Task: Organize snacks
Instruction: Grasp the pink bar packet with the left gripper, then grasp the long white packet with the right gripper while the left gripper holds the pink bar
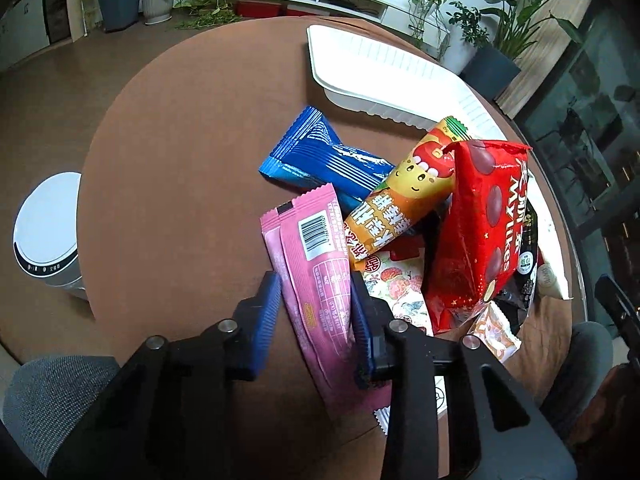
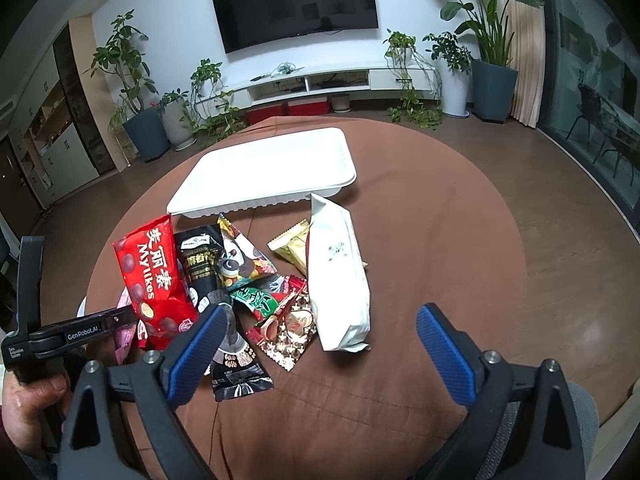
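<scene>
left gripper [image 1: 316, 312] sits with its blue pads on either side of the pink snack pack [image 1: 316, 276]; pads look pressed against the wrapper, so clamped on it, barcode side up. landmark: white tray [image 2: 272, 172] on the round brown table [image 2: 432, 248]. all snacks lie on the near side of the tray, none in it. pink pack is at the left of the pile, well short of the tray. blue pack [image 1: 320, 156] lies between the pink pack and the tray. orange pack [image 1: 404, 196] leans over the blue one, its far end reaching the tray rim. red mylikes bag [image 2: 154, 276] stands just near of the tray's left corner. white pouch [image 2: 338, 272] lies near the tray's right front edge, with a small gold pack [image 2: 292, 246] beside it. right gripper [image 2: 320, 344] hangs over the table near of the pile, fingers wide apart, holding nothing.
</scene>
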Demonstrator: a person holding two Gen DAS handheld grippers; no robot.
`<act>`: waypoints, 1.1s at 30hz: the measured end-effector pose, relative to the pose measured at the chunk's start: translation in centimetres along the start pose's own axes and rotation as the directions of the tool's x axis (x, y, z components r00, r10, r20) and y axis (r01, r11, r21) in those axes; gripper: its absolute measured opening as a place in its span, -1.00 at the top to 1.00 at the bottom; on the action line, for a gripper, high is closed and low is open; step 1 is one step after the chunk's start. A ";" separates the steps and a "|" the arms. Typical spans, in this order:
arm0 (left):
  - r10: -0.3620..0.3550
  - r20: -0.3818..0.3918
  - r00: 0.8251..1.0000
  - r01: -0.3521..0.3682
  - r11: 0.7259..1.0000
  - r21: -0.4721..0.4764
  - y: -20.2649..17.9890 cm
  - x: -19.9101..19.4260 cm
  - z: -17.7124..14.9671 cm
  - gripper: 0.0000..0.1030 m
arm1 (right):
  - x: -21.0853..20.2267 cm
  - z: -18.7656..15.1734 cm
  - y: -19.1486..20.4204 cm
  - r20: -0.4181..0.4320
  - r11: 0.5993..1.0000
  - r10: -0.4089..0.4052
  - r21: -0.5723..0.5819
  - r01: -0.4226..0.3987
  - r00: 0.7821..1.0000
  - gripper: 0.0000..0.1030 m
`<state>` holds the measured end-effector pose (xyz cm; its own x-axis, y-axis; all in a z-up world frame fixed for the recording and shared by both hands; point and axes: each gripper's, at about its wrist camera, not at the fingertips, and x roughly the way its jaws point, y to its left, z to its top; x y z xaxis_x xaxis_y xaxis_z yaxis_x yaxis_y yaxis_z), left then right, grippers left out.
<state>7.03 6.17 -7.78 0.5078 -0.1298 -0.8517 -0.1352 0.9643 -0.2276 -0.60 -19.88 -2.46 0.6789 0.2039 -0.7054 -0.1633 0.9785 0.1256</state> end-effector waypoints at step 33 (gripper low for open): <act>-0.071 -0.039 0.997 0.073 0.996 0.057 0.3 0.1 0.8 0.62 | 10.3 3.1 -3.0 -0.350 0.985 0.170 0.033 -0.170 0.921 0.24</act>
<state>7.68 6.66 -7.57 0.4823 -0.2068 -0.8513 -0.0494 0.9638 -0.2622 9.09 -20.58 -7.91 0.3472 0.3439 -0.8725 -0.2527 0.9302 0.2661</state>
